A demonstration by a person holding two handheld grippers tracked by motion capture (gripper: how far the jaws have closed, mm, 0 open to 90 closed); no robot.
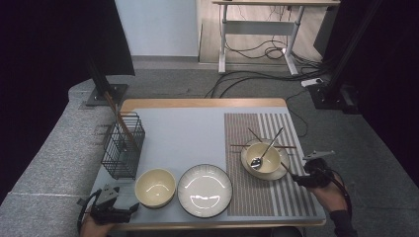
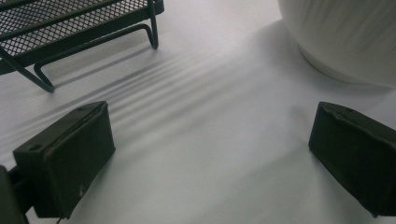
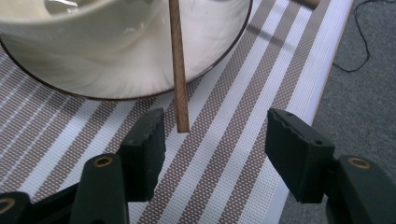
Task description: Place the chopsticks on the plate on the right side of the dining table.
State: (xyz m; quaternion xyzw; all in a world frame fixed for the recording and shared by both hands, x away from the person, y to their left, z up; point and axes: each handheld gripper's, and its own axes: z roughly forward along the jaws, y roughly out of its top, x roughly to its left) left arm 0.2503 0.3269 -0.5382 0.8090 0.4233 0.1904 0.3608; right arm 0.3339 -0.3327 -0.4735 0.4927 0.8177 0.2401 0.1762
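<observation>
chopstick (image 3: 179, 70): propped on the bowl (image 3: 140, 56) rim, its end between the spread jaws of the right gripper (image 3: 215, 140)
handling: judged light, stiff, slippery; best pinched near that end
left gripper (image 2: 210, 149): jaws spread, nothing held

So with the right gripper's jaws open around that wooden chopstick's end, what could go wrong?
1. The brown wooden chopstick sits near one jaw of the right gripper, so closing may push it aside.
2. It leans on the cream bowl; lifting might drag that bowl or its dark-rimmed plate.
3. The metal spoon could tip out.
</observation>
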